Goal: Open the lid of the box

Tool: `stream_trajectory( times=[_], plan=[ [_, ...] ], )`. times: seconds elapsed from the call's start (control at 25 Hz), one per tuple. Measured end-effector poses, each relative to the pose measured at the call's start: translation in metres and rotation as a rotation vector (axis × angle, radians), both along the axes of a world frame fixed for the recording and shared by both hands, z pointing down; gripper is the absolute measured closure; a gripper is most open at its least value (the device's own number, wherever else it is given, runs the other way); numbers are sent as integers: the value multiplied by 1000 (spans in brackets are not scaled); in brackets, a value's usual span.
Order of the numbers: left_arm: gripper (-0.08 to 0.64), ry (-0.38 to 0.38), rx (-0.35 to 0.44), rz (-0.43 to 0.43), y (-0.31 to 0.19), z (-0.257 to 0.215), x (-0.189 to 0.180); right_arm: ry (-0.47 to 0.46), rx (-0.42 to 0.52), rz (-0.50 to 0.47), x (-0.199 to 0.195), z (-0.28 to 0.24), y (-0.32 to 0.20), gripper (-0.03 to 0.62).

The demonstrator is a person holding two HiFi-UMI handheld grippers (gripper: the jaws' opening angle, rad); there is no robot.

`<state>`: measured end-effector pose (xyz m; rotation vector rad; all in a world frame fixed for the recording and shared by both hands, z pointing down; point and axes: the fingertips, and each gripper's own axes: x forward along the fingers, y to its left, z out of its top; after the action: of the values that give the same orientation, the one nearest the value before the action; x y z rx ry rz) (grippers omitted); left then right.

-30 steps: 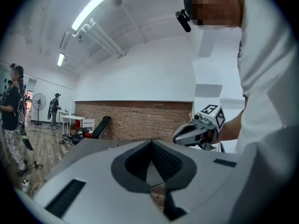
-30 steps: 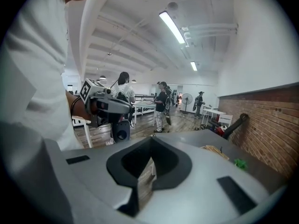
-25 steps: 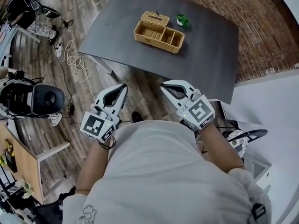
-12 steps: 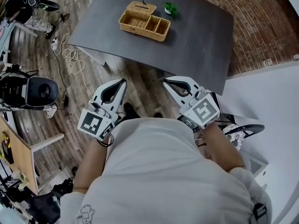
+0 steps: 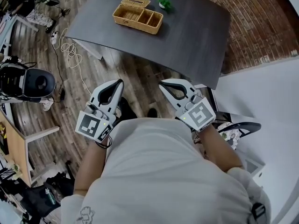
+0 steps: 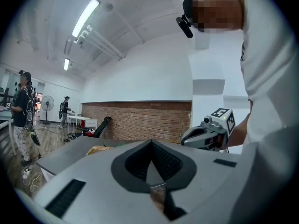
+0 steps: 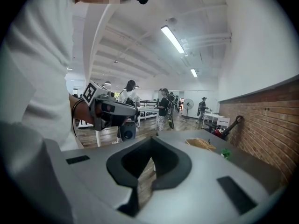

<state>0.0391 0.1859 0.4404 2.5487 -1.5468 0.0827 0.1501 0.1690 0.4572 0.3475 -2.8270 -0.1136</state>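
Note:
A wicker box (image 5: 138, 15) stands on the dark grey table (image 5: 196, 31), far ahead of me. Its woven lid (image 5: 136, 2) lies over the far section; the near compartments stand uncovered. Both grippers hang close to my chest, over the wooden floor and well short of the table. My left gripper (image 5: 119, 81) is shut with nothing in it, and so is my right gripper (image 5: 161, 83). In the left gripper view the box (image 6: 100, 149) shows small beyond the closed jaw tips (image 6: 150, 141). The right gripper view has the box (image 7: 201, 143) at the right.
A small green plant (image 5: 164, 3) sits on the table just right of the box. Cables (image 5: 70, 55) trail over the floor at the left, near a black device (image 5: 35, 83) and a wooden desk (image 5: 14, 148). A brick wall (image 5: 261, 22) runs behind the table. People stand far off.
The table and box have slid up and to the left in the head view. Both grippers keep much the same pose near my chest, shut as before.

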Motion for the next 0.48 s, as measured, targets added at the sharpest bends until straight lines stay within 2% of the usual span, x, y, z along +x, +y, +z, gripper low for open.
stream_trajectory(
  times=[0.36, 0.48],
  plan=[
    [549, 1, 10, -35, 22, -5, 14, 1, 33, -32, 13, -4, 20, 588],
    [549, 7, 13, -47, 27, -3, 20, -28, 27, -39, 19, -5, 23, 588]
  ],
)
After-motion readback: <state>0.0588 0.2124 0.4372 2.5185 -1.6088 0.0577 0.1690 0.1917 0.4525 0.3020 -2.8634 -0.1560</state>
